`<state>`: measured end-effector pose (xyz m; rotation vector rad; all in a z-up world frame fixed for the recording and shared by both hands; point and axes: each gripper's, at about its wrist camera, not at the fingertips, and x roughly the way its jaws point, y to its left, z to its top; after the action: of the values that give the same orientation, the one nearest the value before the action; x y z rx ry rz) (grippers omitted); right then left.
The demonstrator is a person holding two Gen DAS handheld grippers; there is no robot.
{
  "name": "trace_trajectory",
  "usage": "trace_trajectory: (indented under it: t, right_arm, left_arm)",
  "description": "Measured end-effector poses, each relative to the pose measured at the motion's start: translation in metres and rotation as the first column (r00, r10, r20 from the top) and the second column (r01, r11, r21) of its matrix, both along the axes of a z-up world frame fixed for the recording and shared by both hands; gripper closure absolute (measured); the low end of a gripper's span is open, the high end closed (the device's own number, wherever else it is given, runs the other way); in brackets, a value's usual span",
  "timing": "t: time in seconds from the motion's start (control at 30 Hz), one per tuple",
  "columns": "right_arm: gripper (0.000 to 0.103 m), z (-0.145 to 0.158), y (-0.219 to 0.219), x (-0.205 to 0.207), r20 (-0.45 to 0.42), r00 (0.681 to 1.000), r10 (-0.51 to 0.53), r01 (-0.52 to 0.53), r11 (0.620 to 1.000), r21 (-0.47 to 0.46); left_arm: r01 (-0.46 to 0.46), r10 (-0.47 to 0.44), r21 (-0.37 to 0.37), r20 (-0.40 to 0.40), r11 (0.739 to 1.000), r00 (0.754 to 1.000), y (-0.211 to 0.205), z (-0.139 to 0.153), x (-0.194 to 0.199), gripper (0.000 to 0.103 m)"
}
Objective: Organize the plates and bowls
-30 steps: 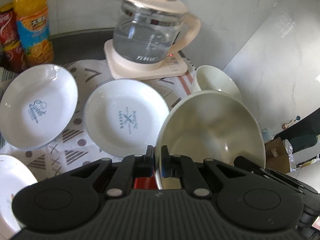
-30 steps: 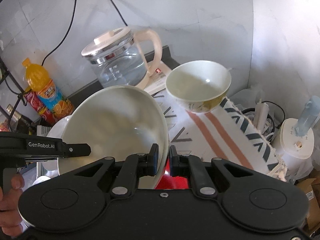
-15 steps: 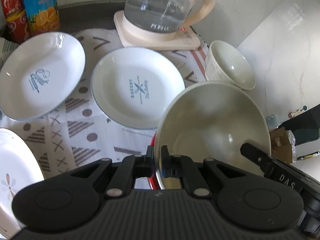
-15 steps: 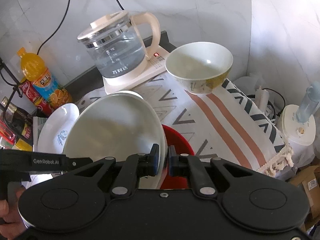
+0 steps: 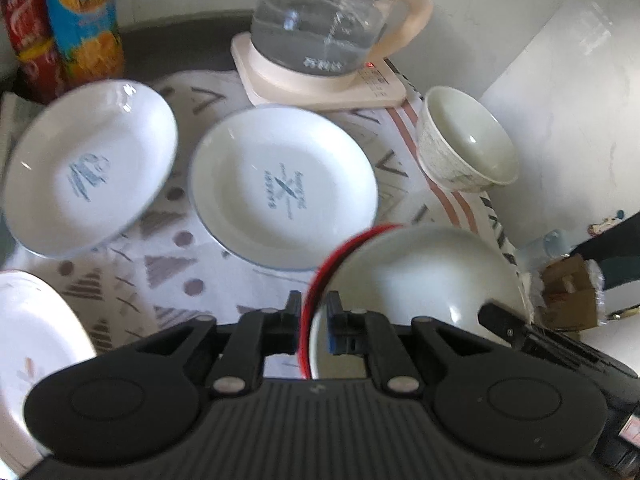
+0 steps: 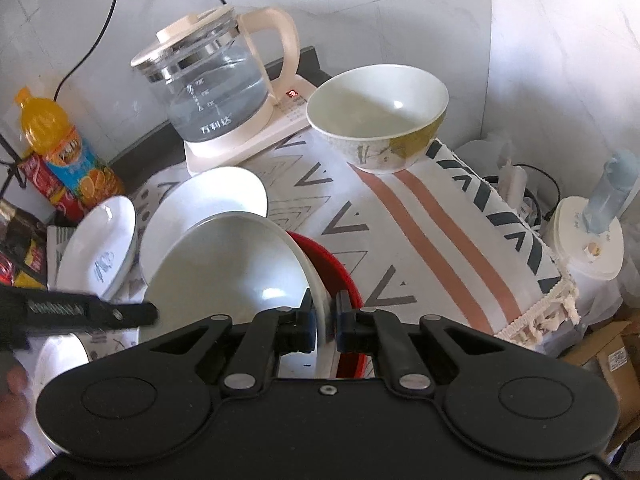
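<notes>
Two hand-held grippers pinch one white bowl by opposite rims: the left hand-held gripper and the right hand-held gripper, jaws narrow, holding it tilted inside a red bowl on the bench

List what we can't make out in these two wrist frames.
- Red bowl: right wrist view, mostly hidden behind the white bowl; whether they touch is unclear.
- Floral plate: left wrist view, cut off by the left edge and the left gripper.
- Plate print: left wrist view, motion blur, unreadable.
- Hand: right wrist view, cut off at the edge.
</notes>
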<state>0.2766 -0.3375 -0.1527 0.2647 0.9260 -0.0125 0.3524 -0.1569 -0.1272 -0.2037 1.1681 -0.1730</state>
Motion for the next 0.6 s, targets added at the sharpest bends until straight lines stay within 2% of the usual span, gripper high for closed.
trace_trajectory:
  t: [0.23,0.37,0.4,0.6]
  right_arm:
    - [0.092,-0.003,0.001,0.006,-0.029,1.000,0.011,-0.011,1.000,0.000]
    - [0.072,0.006,-0.002,0.006,-0.012,1.000,0.024,-0.024,1.000,0.012]
    - [0.069,0.010,-0.003,0.006,-0.005,1.000,0.028,-0.028,1.000,0.001]
    - [0.068,0.026,-0.018,0.011,0.027,1.000,0.014,-0.015,0.999,0.047]
  left_arm:
    - [-0.022,0.022,0.009,0.007,1.000,1.000,0.006,0.005,0.009,0.094]
    - [-0.020,0.019,0.019,0.005,1.000,1.000,0.003,0.006,0.013,0.093]
    - [-0.017,0.017,0.020,0.007,1.000,1.000,0.001,0.007,0.015,0.090]
    - [-0.018,0.017,0.027,0.039,0.999,0.999,-0.009,0.016,0.025,0.069]
